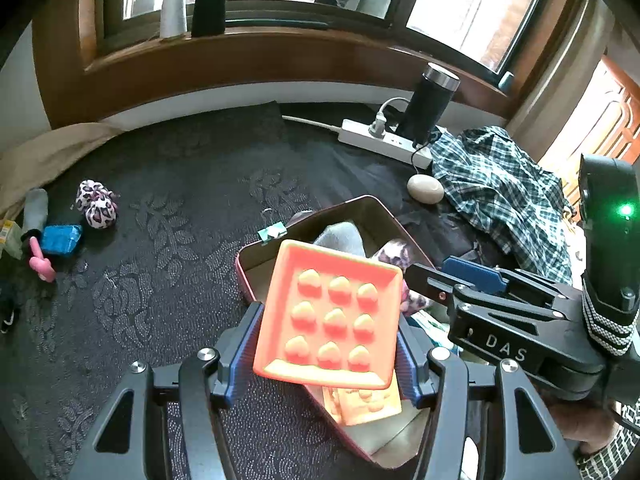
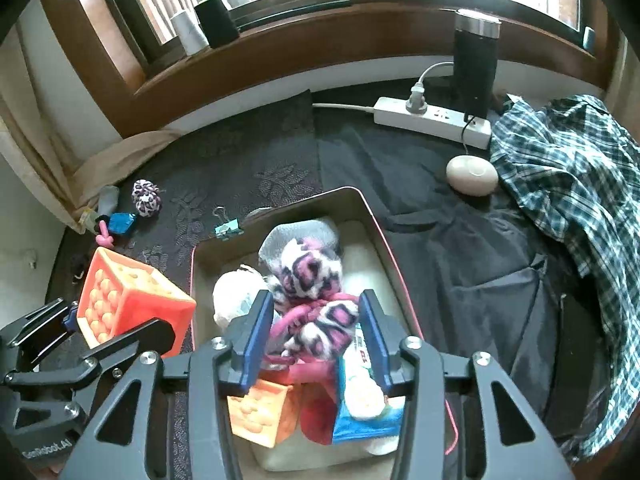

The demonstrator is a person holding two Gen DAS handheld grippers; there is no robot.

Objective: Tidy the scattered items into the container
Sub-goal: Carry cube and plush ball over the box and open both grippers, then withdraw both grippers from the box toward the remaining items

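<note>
My left gripper [image 1: 326, 344] is shut on an orange soft cube [image 1: 330, 314] with raised bumps and holds it above the near left edge of the red-rimmed tin box [image 1: 362, 204]. The cube also shows in the right wrist view [image 2: 128, 300]. My right gripper [image 2: 316, 340] is open above the box [image 2: 376, 224], over a pink leopard-print cloth [image 2: 312, 292]. The box also holds a second orange cube [image 2: 262, 414], a grey sock [image 2: 300, 236], a white ball [image 2: 236, 292] and a blue snack packet [image 2: 364, 408]. Its jaws hold nothing.
Loose on the dark patterned cloth at the far left lie a leopard-print ball [image 1: 97, 204], a blue packet [image 1: 61, 239], a pink toy [image 1: 40, 264] and a grey sock [image 1: 35, 210]. A teal binder clip [image 2: 227, 226] lies by the box. A power strip [image 2: 432, 120], black tumbler [image 2: 476, 64], beige stone [image 2: 472, 176] and plaid shirt [image 2: 568, 176] sit at the right.
</note>
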